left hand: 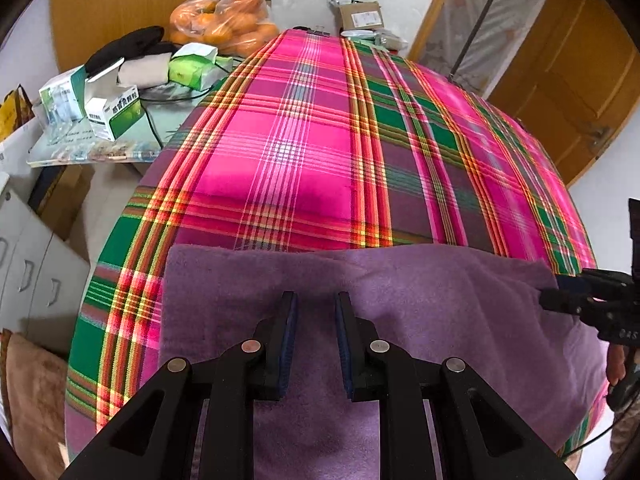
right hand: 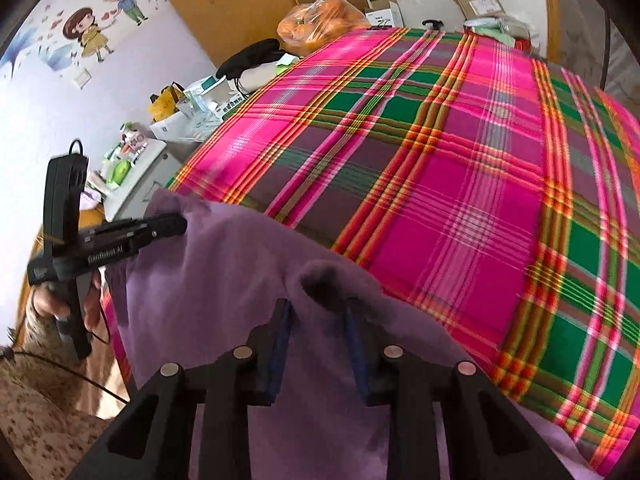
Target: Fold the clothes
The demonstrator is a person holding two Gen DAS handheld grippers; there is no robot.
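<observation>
Early in the fold: the purple cloth (left hand: 360, 292) lies at the near edge of the plaid table (left hand: 304, 152), left gripper (left hand: 316, 340) part open above it, right gripper (right hand: 320, 340) part open around a raised fold, grip uncertain, with folding left.

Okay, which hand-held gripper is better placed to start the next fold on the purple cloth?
Probably the right hand-held gripper: a raised fold of the purple cloth sits between its open fingers. The left hand-held gripper is open above flat cloth, with no edge between its fingers.
</observation>
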